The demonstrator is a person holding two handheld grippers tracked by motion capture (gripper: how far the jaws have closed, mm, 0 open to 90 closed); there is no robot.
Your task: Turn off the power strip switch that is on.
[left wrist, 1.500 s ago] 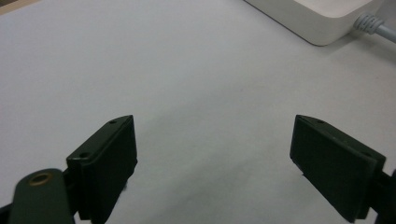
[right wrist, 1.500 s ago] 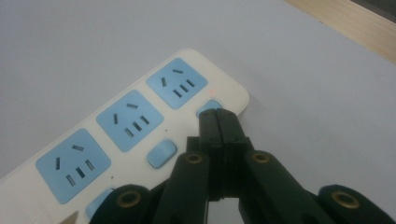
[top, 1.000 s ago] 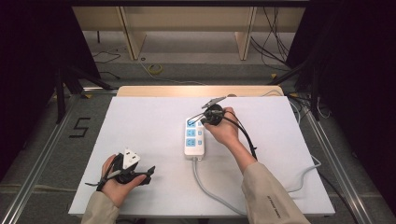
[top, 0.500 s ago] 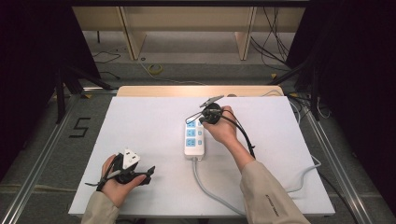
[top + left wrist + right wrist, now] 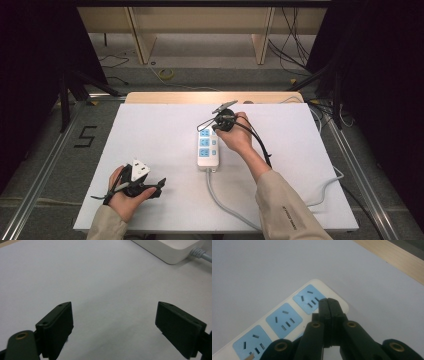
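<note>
while fingers (image 5: 329,305) (closed) touch strip (image 5: 287,320)

- A white strip (image 5: 287,322) with pale blue socket panels is seen just beside the black fingers (image 5: 329,312).
- A white sheet (image 5: 160,145) covers the table, edged by light wood (image 5: 200,96).

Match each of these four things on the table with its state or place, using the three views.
Things:
1. left gripper
2. right gripper
3. power strip
4. grey cable

States or places:
A. jaws shut, tips over the strip's far end
B. lies mid-table, three blue sockets facing up
C. jaws wide open over bare white tabletop
D. runs from the strip's near end towards the table's near edge

Pairs: 1-C, 2-A, 3-B, 4-D
</note>
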